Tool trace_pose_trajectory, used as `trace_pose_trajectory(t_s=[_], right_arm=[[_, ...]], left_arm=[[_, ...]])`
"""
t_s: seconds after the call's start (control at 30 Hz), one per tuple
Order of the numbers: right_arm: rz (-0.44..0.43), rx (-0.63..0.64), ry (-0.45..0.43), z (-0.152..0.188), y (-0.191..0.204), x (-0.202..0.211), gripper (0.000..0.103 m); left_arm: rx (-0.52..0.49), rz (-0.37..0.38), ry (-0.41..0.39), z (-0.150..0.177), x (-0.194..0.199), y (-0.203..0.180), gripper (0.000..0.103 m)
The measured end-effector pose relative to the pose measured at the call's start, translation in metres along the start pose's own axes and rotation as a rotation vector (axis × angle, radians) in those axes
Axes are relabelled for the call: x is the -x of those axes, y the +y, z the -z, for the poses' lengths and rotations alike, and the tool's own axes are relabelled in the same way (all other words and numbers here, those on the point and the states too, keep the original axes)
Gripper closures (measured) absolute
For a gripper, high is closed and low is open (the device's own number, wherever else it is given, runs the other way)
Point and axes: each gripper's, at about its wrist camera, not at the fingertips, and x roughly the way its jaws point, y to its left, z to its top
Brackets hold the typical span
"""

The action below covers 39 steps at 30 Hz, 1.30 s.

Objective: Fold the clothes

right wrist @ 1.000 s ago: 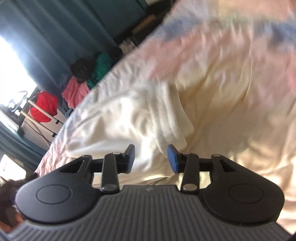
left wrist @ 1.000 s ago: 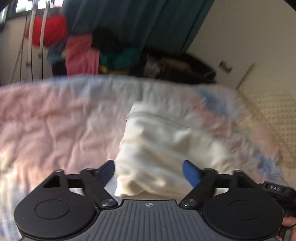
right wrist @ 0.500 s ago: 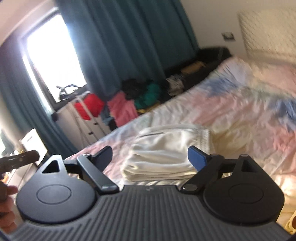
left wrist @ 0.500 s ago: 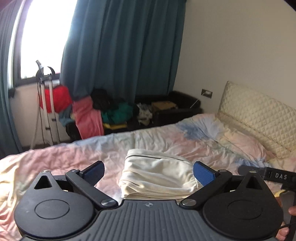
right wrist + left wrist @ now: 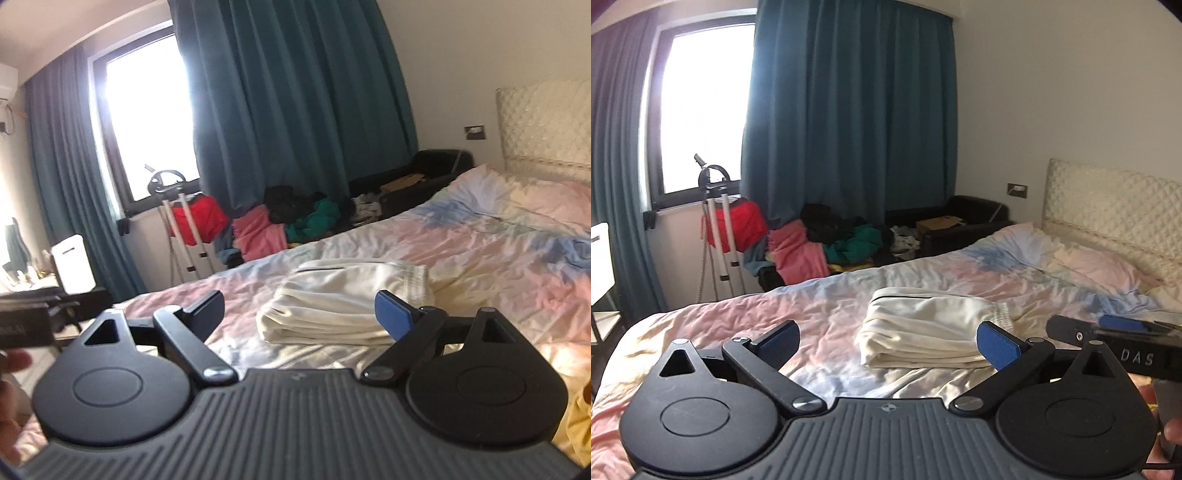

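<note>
A cream-white garment (image 5: pixel 925 334) lies folded in a neat stack on the pastel pink, blue and yellow bedsheet (image 5: pixel 775 314); it also shows in the right wrist view (image 5: pixel 343 302). My left gripper (image 5: pixel 886 341) is open and empty, held back from and above the stack. My right gripper (image 5: pixel 299 310) is open and empty, also drawn back from the stack. The right gripper's body shows at the right edge of the left wrist view (image 5: pixel 1115 332).
A pile of unfolded clothes (image 5: pixel 827 243) in pink, green, black and red lies beyond the bed's far side under teal curtains (image 5: pixel 849 110). A white stand (image 5: pixel 718 229) is by the window. A quilted headboard (image 5: pixel 1115 206) is at the right.
Both grippers have pulled up and back from the folded garment and opened wider. The view went from close over the stack to the whole room.
</note>
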Motion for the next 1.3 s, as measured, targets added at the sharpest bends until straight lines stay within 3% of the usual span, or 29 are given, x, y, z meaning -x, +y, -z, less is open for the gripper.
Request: trace_pose_trajectory(t_s=[0.23, 0.4, 0.63, 1.3], right_arm=[[0.071, 0.078, 0.013, 0.037, -0.002, -0.017, 0.013], [0.102, 0.108, 0.017, 0.043, 0.004, -0.027, 0.013], [0.149, 0.190, 0.041, 0.054, 0.021, -0.038, 0.013], [0.182, 0.134, 0.051, 0.053, 0.015, -0.045, 0.013]], left_arm=[[0.018, -0.028, 0.024, 0.036, -0.019, 0.015, 0.000], [0.041, -0.046, 0.064, 0.053, -0.037, 0.030, 0.000], [0.041, -0.040, 0.072, 0.058, -0.054, 0.036, 0.000], [0.037, -0.067, 0.104, 0.068, -0.066, 0.037, 0.000]])
